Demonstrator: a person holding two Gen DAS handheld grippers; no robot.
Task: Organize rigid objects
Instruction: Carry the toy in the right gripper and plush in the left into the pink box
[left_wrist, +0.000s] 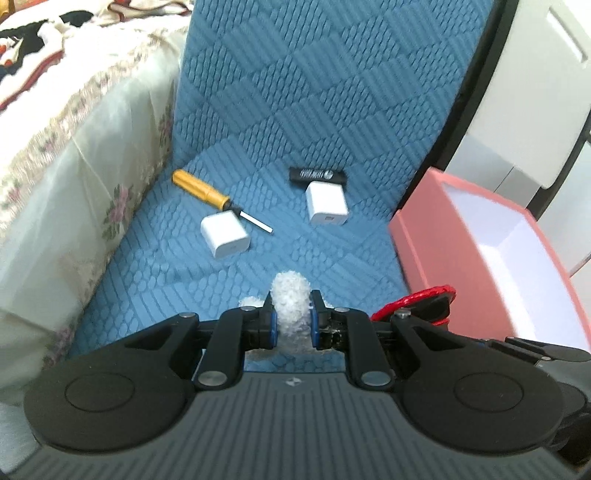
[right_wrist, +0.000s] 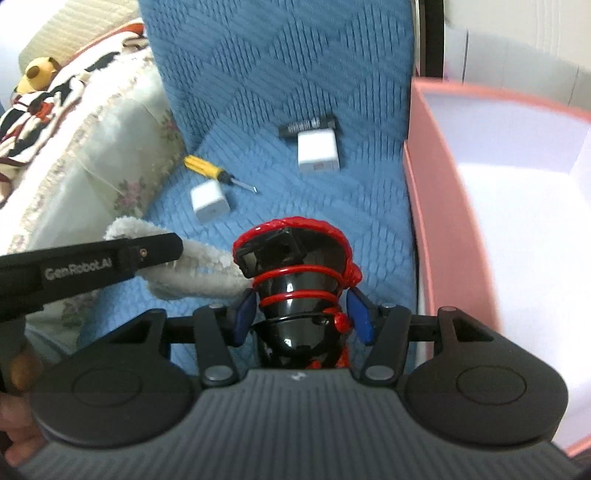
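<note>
My left gripper (left_wrist: 291, 325) is shut on a white fluffy item (left_wrist: 290, 295), held a little above the blue quilted seat (left_wrist: 258, 110). Its black finger (right_wrist: 147, 251) and the fluffy item (right_wrist: 199, 273) also show in the right wrist view. My right gripper (right_wrist: 303, 314) is shut on a glossy black object wound with red cord (right_wrist: 299, 266), its blue pads against both sides. On the seat lie a yellow-handled screwdriver (left_wrist: 207, 190), two white charger cubes (left_wrist: 225, 236) (left_wrist: 327, 203) and a black bar (left_wrist: 317, 175).
An open pink box with a white inside (right_wrist: 443, 221) stands just right of the seat, close to my right gripper. A floral cream cushion (left_wrist: 74, 184) borders the seat on the left. White furniture (left_wrist: 535, 92) rises behind the box.
</note>
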